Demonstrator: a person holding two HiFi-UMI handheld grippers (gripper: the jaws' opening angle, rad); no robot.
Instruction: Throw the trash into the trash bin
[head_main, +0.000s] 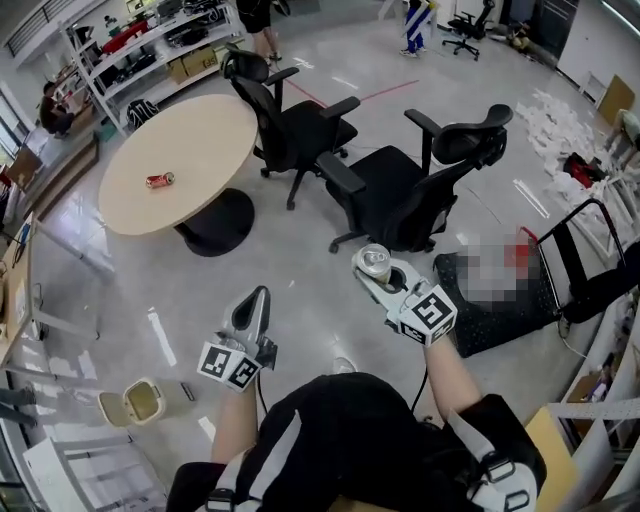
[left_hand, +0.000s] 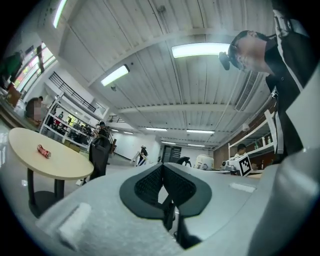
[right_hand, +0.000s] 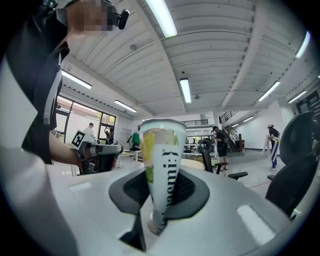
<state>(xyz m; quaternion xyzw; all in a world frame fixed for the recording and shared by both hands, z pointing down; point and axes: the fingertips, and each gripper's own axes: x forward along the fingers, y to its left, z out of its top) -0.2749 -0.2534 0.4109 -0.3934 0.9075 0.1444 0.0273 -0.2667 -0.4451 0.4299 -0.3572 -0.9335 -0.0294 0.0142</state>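
The right hand-held gripper (head_main: 380, 275) is clamped on a drink can (right_hand: 161, 170). Its 2 jaws stand only slightly apart, with the dark pads pressing on either side of the can. The drink can is white with yellow-green print and dark lettering. In the head view its silver top faces up, so it is carried upright. It hangs in the air above the grey floor (head_main: 300, 290), just in front of the nearer of 2 black office chairs (head_main: 400, 190).

The left hand-held gripper (head_main: 255, 300) has its jaws pressed together with nothing between them. It is held in the air to the left of the right one and a little nearer the person, well apart from the drink can.

A red can (head_main: 160, 180) lies on its side on the round beige tabletop (head_main: 190, 140), beyond the left hand-held gripper and well apart from both hand-held grippers. It is the only thing on that tabletop. The other office chair stands just beside the tabletop's right edge.

Low at the left of the head view, a small beige container with its lid tipped open sits on the floor. This is probably the trash bin (head_main: 140, 402), though it is small and near the picture's edge. It is on the person's left side, well apart from the drink can.
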